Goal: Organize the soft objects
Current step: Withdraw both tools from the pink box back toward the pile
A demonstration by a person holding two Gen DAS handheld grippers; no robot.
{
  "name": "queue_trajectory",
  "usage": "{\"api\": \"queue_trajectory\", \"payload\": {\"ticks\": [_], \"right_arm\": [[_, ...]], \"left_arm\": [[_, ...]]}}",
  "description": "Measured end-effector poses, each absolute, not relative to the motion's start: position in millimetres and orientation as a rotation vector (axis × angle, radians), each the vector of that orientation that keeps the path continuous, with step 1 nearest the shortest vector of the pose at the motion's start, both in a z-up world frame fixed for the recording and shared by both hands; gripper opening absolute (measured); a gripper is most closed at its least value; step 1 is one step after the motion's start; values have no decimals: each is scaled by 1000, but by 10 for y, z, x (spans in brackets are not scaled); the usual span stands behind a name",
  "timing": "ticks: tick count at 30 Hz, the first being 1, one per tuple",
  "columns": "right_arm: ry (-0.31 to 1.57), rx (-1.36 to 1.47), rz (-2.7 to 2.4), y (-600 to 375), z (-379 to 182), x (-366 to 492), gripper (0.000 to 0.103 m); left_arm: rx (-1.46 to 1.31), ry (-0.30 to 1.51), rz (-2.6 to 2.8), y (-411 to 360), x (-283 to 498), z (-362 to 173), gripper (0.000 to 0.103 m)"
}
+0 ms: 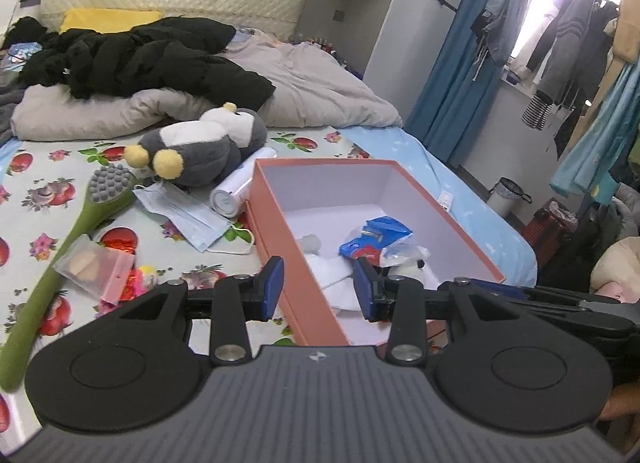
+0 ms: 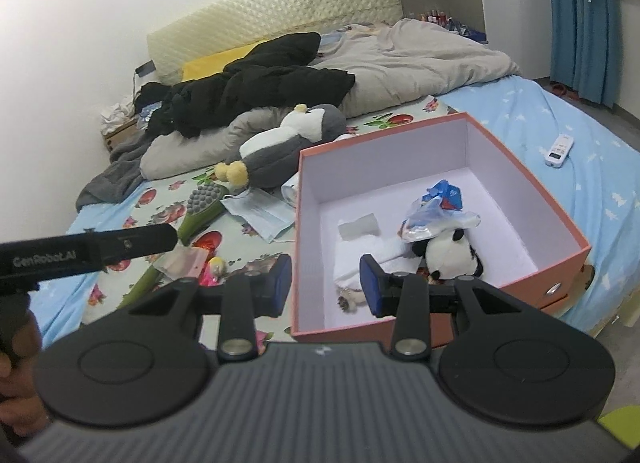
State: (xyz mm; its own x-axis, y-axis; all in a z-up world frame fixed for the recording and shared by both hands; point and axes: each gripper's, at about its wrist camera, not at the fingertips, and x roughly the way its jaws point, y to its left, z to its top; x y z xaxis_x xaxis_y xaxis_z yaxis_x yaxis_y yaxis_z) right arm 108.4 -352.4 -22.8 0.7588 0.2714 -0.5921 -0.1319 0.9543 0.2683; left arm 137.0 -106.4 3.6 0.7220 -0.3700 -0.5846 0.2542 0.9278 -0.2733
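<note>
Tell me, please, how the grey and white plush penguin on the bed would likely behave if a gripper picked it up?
The plush penguin looks stuffed and soft, so it would probably squash between pads and sag. It seems light for its bulk. Lying slumped against the duvet, it likely won't roll.

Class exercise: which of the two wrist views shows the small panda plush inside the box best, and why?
The right wrist view: the panda plush lies in plain sight on the floor of the box, its head and body visible. In the left wrist view only a scrap of it peeks out behind the left gripper's finger, under a blue packet.
</note>
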Motion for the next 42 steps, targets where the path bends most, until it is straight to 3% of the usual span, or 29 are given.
{"api": "queue_trajectory", "payload": {"ticks": [22,32,42], "right_arm": [[724,147,414,-2693,-434,1001,41],[757,106,491,-2323,-611,997,41],[799,93,509,-2078,-954,1391,41]], "left_arm": [[-219,667,-195,-348,964,-91,48],[-288,708,-96,95,845,-386,48],[-336,790,-4,442,1260,-855,50]]}}
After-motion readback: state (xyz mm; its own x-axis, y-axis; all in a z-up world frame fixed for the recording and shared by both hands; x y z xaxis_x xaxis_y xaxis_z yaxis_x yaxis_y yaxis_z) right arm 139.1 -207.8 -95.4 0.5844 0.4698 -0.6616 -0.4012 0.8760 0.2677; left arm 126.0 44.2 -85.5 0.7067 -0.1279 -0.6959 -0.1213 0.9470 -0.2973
